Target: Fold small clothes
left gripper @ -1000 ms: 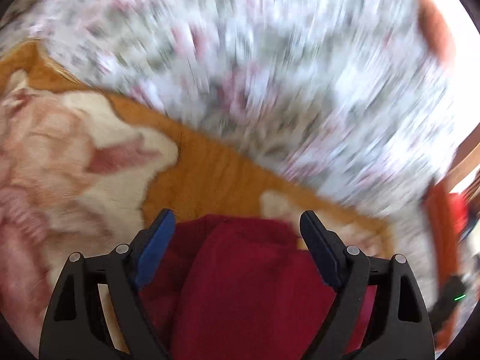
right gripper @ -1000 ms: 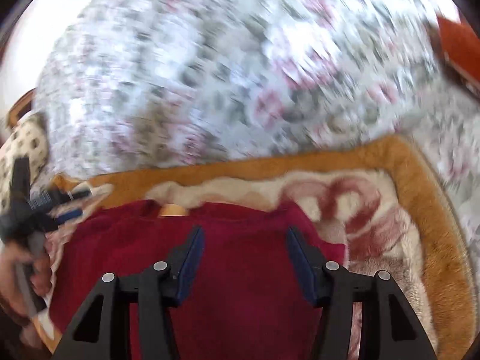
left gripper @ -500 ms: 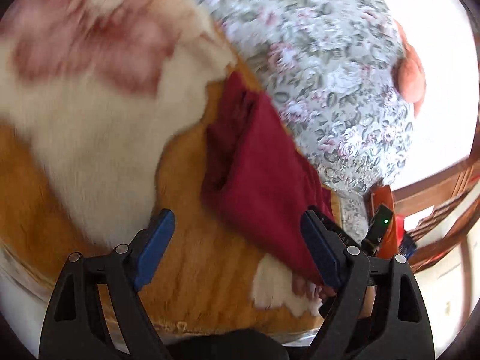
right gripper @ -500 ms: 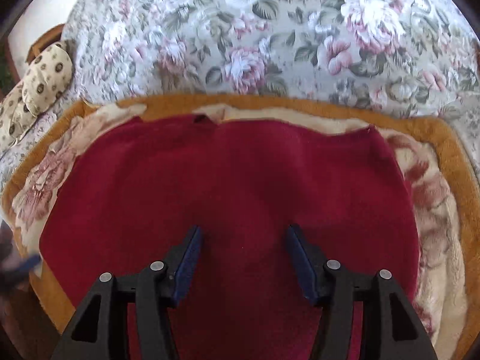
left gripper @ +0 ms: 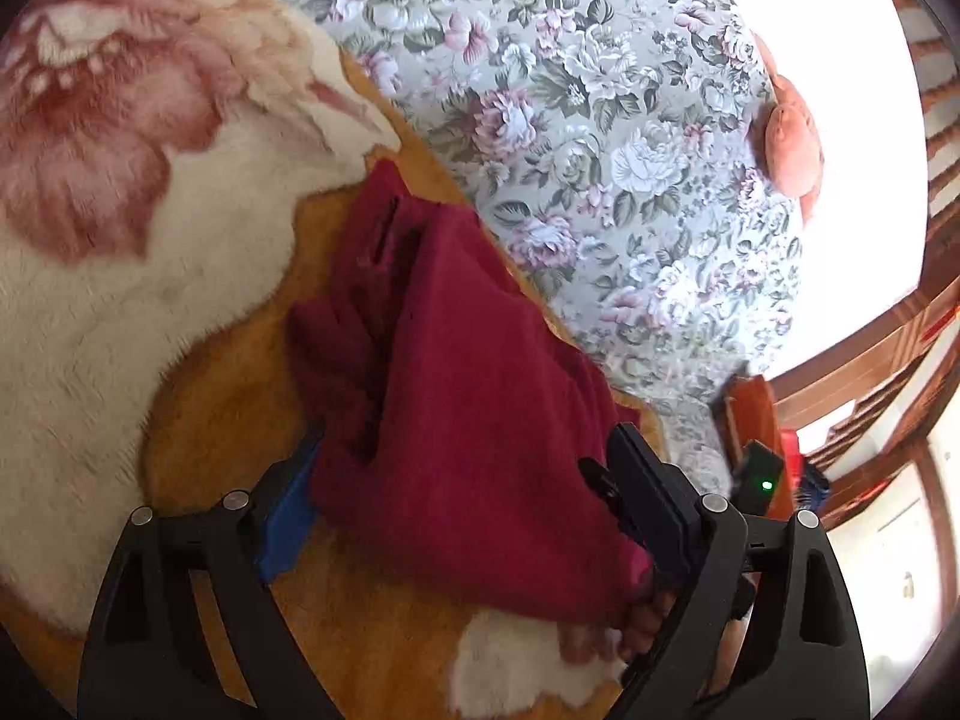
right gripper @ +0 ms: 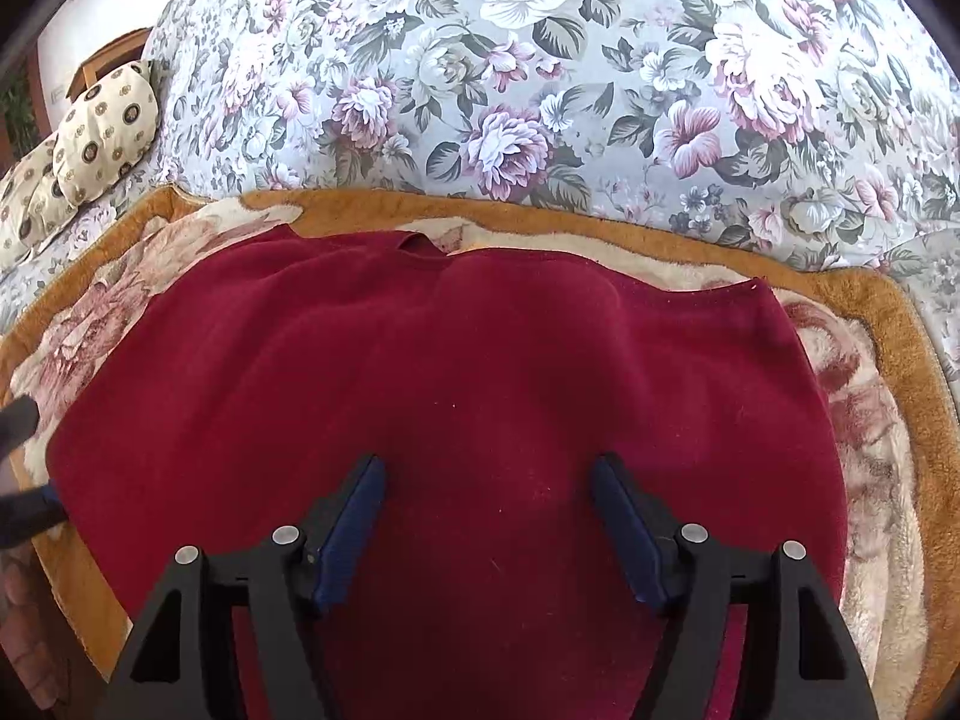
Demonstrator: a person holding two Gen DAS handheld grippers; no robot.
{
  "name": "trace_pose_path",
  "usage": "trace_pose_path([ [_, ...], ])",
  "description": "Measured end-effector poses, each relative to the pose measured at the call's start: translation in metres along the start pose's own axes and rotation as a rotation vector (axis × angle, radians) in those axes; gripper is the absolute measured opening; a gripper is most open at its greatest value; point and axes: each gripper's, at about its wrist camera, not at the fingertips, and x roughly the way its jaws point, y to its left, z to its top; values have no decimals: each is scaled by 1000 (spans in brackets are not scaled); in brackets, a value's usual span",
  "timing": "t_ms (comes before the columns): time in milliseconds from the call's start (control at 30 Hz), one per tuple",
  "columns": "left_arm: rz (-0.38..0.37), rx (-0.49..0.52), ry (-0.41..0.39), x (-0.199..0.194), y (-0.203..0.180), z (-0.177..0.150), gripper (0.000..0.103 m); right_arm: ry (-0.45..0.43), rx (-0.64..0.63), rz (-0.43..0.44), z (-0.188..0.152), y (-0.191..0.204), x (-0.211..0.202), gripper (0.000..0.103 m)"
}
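A dark red garment point(right gripper: 456, 396) lies spread on a plush blanket point(right gripper: 900, 360) with an orange border and pink flower pattern, which rests on a floral bedspread point(right gripper: 540, 90). The right gripper point(right gripper: 487, 516) hovers over the middle of the garment, its blue-padded fingers spread wide with nothing between them. The left gripper point(left gripper: 462, 498) sits at the garment's side edge point(left gripper: 456, 396), where layers of cloth bunch up between its wide-spread fingers; the cloth covers the tip of one blue pad point(left gripper: 288, 510), but the fingers do not pinch it. Two spotted cushions point(right gripper: 102, 132) lie at the far left of the bed.
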Motion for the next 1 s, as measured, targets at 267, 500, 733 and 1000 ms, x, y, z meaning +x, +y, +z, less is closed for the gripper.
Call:
trace_pose_path([
  [267, 157, -25, -20, 1, 21, -3, 39, 1, -1, 0, -1, 1, 0, 70],
  [500, 145, -30, -33, 2, 20, -5, 46, -1, -1, 5, 0, 0, -1, 71],
  [733, 165, 29, -75, 3, 10, -10, 55, -68, 142, 125, 23, -2, -47, 59],
  [1000, 326, 206, -98, 5, -18, -16, 17, 150, 286, 505, 109, 69, 14, 59],
])
